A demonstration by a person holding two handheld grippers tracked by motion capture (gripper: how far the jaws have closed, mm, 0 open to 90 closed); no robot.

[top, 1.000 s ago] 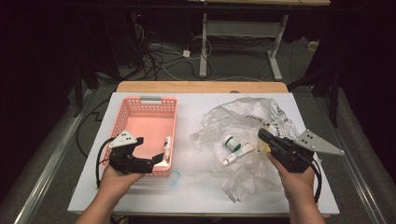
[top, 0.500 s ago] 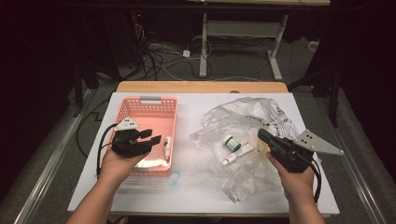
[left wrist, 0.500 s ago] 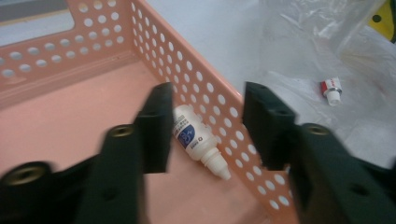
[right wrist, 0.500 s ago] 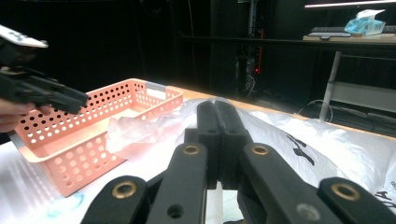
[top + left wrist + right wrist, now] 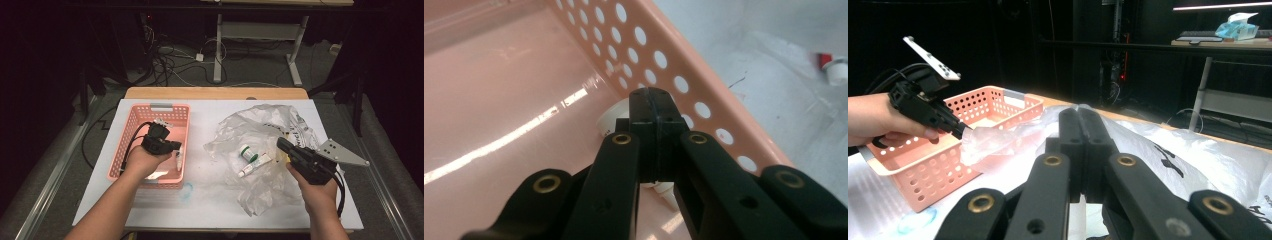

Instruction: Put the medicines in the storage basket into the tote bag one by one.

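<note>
My left claw point(image 5: 176, 148) had just been closing and stood together on nothing above the pink perforated plastic basket point(image 5: 150, 111), the small white tube point(image 5: 616, 116) lying just under its tips. My right claw point(image 5: 281, 144), also together, rested over the crumpled clear plastic bag point(image 5: 260, 117). I judged I should part the left jaws again and lower them around the tube before clamping.

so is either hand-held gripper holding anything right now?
No. The left hand-held gripper has just closed empty above the pink perforated plastic basket; the right hand-held gripper is shut, empty.

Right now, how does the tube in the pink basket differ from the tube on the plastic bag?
The basket tube lies inside the pink basket along its right wall, under the shut left gripper. The bag tube lies on the clear plastic bag beside a green-capped bottle, untouched. Both are small, white and lying flat.
</note>
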